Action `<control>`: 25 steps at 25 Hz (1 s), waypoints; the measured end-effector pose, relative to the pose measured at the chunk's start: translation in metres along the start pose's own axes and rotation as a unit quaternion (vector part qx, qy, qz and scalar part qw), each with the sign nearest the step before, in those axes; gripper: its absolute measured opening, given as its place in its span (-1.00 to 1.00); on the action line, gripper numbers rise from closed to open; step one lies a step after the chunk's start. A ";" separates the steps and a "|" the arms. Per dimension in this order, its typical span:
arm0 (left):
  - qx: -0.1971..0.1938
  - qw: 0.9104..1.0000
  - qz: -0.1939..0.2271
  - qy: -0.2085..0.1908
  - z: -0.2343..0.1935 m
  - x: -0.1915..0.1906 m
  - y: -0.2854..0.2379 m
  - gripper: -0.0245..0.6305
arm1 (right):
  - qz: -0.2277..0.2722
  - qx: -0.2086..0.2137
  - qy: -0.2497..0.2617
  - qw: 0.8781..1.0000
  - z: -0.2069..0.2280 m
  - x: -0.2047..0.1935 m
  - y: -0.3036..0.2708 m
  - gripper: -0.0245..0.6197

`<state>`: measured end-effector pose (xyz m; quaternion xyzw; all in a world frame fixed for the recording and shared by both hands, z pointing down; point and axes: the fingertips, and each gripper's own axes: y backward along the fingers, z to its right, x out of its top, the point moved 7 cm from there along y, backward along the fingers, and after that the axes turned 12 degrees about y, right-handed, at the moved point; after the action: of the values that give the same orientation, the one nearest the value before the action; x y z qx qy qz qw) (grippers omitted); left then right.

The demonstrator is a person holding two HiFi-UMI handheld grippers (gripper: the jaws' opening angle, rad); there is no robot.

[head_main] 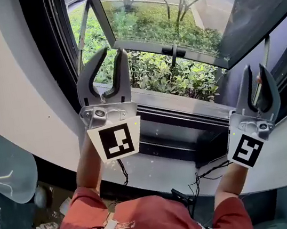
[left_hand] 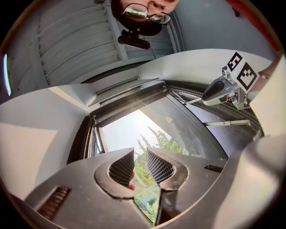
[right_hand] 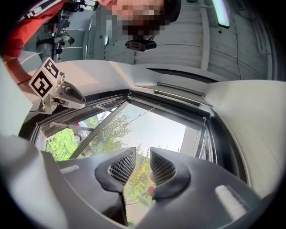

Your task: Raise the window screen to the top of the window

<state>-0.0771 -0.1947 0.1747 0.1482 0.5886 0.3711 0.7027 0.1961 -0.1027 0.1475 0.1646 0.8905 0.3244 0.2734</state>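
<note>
The left grey metal claw [head_main: 112,55] is held up before the left side of the black-framed open window [head_main: 186,111], its jaws apart with only greenery showing between the meshed pads; the right grey claw [head_main: 255,71] stands at the window's right edge, jaws likewise apart and gripping nothing. Where the window screen lies within that frame cannot be told.
</note>
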 end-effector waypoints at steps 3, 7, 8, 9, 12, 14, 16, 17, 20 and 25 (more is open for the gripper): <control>-0.007 1.000 -0.010 0.019 0.008 -0.014 0.015 -0.64 | -0.011 -0.006 -0.026 1.000 -0.020 -0.012 0.025 -0.59; -0.017 0.999 -0.036 0.025 0.019 -0.030 0.033 -0.64 | -0.046 0.000 -0.052 0.998 -0.042 -0.032 0.061 -0.59; -0.018 0.998 -0.044 0.029 0.020 -0.035 0.039 -0.64 | -0.058 0.007 -0.059 0.997 -0.047 -0.038 0.070 -0.59; -0.019 0.998 -0.053 0.036 0.020 -0.040 0.045 -0.64 | -0.067 0.013 -0.069 0.995 -0.052 -0.041 0.077 -0.59; -0.025 0.994 -0.079 0.064 0.024 -0.058 0.067 -0.64 | -0.089 0.028 -0.104 0.990 -0.070 -0.048 0.095 -0.59; -0.023 0.991 -0.102 0.089 0.028 -0.071 0.085 -0.65 | -0.105 0.045 -0.125 0.985 -0.086 -0.051 0.107 -0.59; -0.020 0.986 -0.124 0.110 0.032 -0.083 0.102 -0.65 | -0.119 0.064 -0.138 0.981 -0.102 -0.054 0.116 -0.59; -0.020 0.984 -0.133 0.115 0.035 -0.089 0.108 -0.65 | -0.123 0.070 -0.146 0.979 -0.109 -0.054 0.118 -0.59; -0.032 0.980 -0.161 0.111 0.043 -0.101 0.122 -0.65 | -0.133 0.086 -0.179 0.971 -0.126 -0.052 0.126 -0.59; -0.045 0.975 -0.188 0.111 0.052 -0.114 0.138 -0.65 | -0.161 0.099 -0.215 0.958 -0.147 -0.056 0.144 -0.59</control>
<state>-0.0801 -0.1679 0.3595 -0.0393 0.6630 0.2725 0.6961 0.1702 -0.0952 0.3596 0.1112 0.8534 0.1429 0.4889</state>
